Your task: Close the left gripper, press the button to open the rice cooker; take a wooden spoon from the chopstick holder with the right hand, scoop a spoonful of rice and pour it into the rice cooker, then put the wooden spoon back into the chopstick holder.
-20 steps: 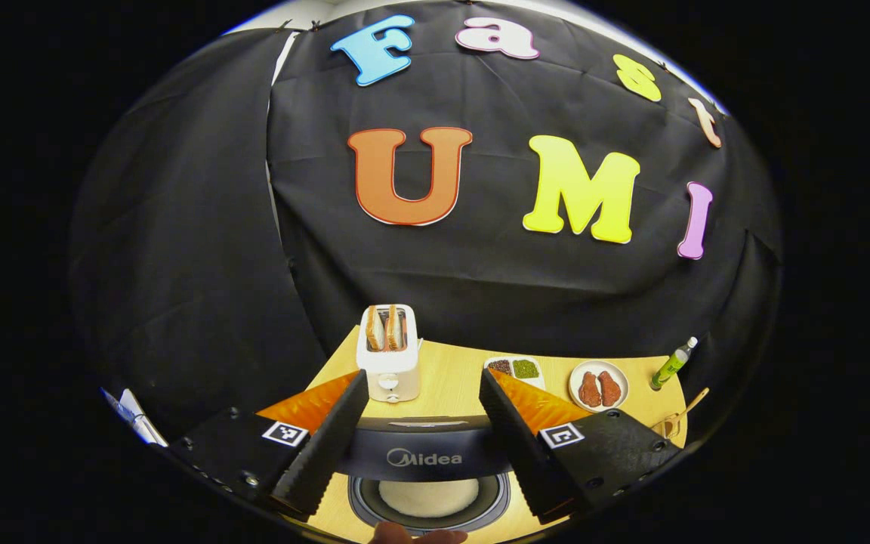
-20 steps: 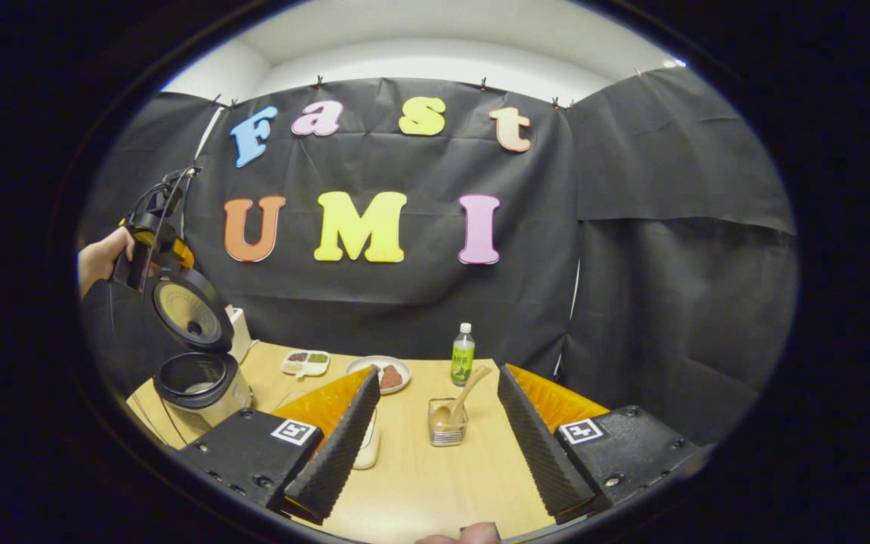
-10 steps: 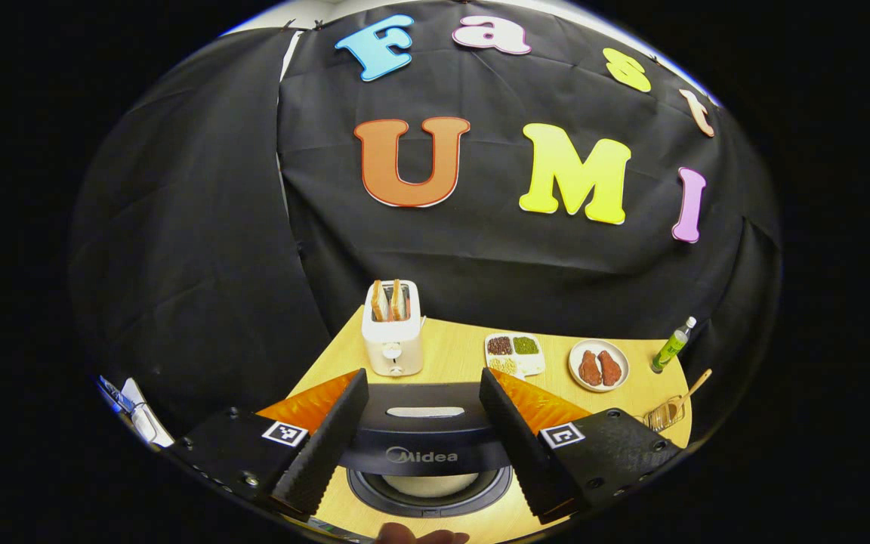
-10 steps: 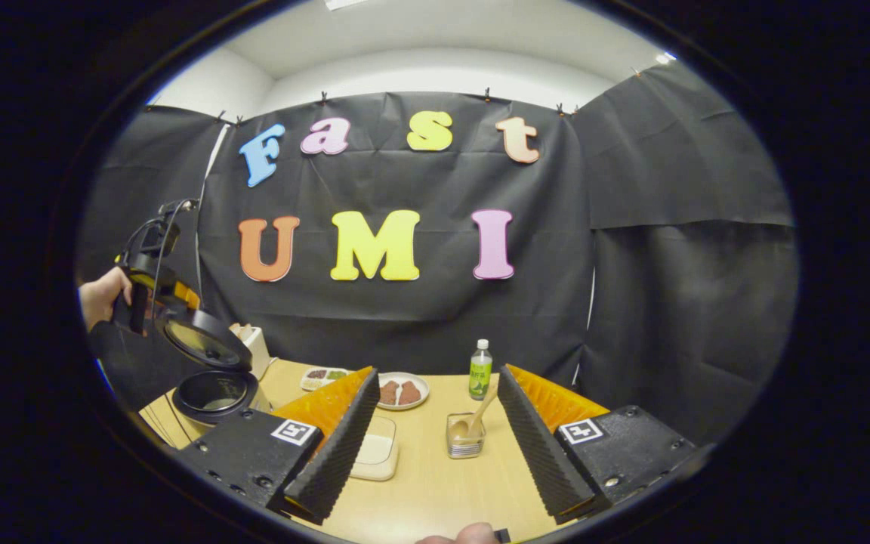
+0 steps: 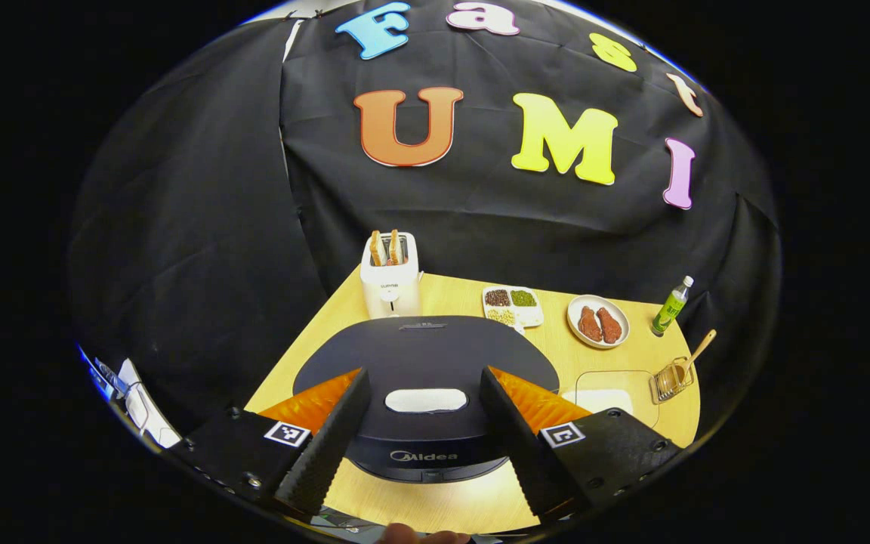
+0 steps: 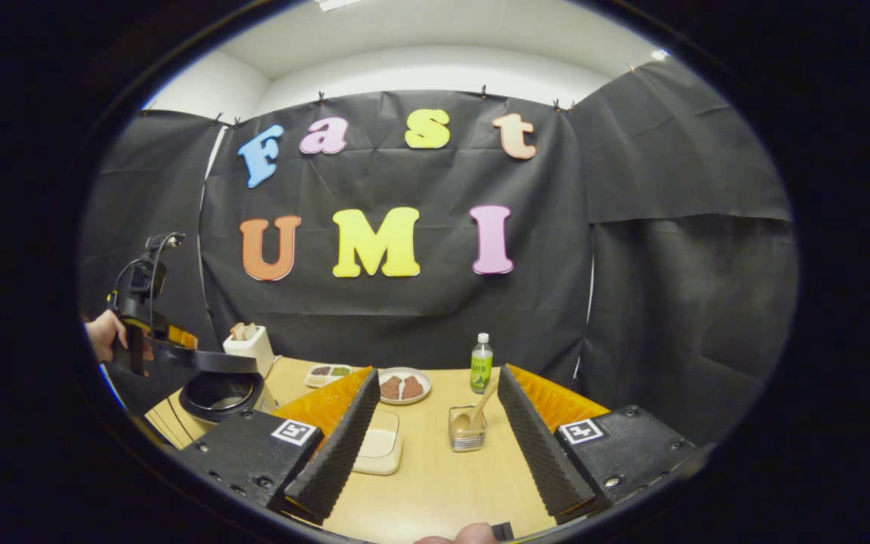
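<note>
My left tool [image 5: 424,434] is spread wide over the rice cooker [image 5: 424,378], fingers either side of the lid, which looks nearly down, though from the right gripper view I honestly can't tell if it's latched. Right tool [image 6: 435,446] is also gaping, gripping nothing, hovering above the surface [image 6: 435,483]. The wooden spoon [image 6: 476,408] sits in the chopstick holder [image 6: 467,437] between its fingers, farther off, with the rice dish [image 6: 381,446] just beside it.
</note>
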Available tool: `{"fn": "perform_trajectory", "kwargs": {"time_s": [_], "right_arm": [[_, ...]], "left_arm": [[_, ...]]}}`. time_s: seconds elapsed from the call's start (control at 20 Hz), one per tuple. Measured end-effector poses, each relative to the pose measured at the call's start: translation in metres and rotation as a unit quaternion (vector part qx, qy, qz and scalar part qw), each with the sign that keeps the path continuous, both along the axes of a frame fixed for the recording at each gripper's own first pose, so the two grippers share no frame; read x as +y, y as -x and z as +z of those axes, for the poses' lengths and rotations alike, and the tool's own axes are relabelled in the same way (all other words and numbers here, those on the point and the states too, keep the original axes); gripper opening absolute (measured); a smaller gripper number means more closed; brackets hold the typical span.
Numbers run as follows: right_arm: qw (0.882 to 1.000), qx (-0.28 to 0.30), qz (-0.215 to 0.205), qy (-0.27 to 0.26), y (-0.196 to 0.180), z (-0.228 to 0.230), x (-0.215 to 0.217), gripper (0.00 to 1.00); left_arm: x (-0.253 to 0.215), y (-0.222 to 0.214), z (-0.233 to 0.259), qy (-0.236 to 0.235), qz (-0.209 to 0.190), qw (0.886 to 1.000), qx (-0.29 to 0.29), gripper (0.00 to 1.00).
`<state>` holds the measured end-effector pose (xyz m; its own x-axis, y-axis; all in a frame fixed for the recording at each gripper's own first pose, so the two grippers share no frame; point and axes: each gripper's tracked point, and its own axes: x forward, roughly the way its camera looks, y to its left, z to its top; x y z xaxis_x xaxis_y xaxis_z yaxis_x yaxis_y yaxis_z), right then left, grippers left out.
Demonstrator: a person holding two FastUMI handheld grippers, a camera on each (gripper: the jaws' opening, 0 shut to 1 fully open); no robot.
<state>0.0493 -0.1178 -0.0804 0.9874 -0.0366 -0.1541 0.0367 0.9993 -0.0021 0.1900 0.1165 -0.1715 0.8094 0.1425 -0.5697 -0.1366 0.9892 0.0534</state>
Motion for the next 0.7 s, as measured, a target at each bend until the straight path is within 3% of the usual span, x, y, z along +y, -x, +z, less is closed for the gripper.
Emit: {"fn": "perform_trajectory", "kwargs": {"time_s": [0.45,0.5,0.7], "right_arm": [[1.000,0.005,-0.007,-0.004,0.004,0.000,0.000,0.99],[1.000,0.005,-0.008,-0.005,0.005,0.001,0.000,0.99],[1.000,0.009,-0.008,-0.012,0.007,0.002,0.003,0.99]], "left_arm": [[-0.001,0.028,-0.061,0.012,-0.004,0.999,0.052,0.96],[-0.002,0.029,-0.067,0.013,-0.005,0.998,0.057,1.00],[-0.001,0.031,-0.080,0.014,-0.005,0.998,0.068,0.96]]}}
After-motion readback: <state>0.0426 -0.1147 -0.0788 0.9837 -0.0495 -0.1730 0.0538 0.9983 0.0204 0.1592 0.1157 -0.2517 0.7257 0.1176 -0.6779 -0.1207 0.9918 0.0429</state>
